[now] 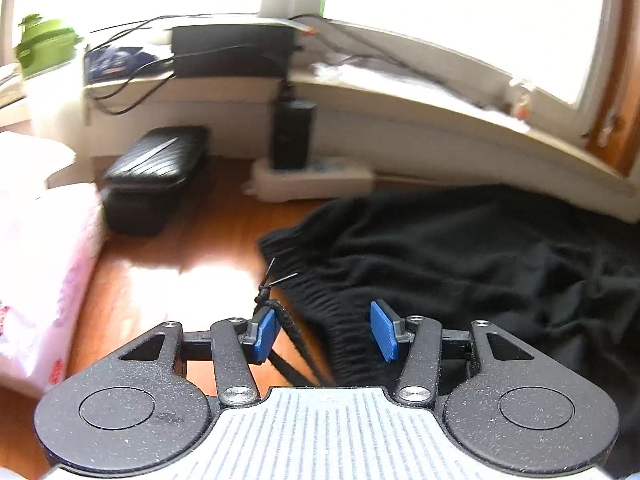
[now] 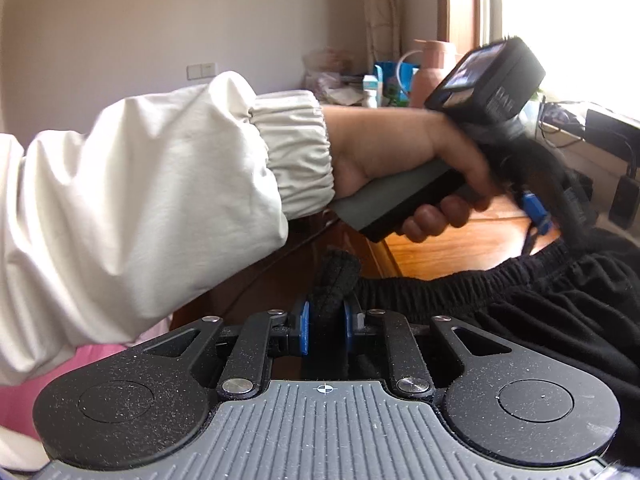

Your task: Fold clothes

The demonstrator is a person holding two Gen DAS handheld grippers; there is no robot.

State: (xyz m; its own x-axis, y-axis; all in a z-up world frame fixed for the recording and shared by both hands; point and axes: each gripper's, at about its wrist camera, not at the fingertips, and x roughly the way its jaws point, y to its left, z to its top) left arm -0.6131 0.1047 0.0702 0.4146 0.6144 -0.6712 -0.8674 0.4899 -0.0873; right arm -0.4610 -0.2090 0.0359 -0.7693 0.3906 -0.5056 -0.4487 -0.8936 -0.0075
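The black garment (image 1: pixel 460 264) sprawls across the right half of the left wrist view, on the wooden floor (image 1: pixel 180 264), its elastic waistband toward the centre. The left gripper (image 1: pixel 326 330) stands apart, pressing nothing (a drawstring merely brushes one pad). The right gripper (image 2: pixel 325 326) is clamped on a waistband bunch. Soft and limp, it will probably sag; the gathered waistband looks the firmest hold.

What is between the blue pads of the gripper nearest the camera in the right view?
A bunched fold of the black garment, squeezed by the right gripper; this shows in the right wrist view.
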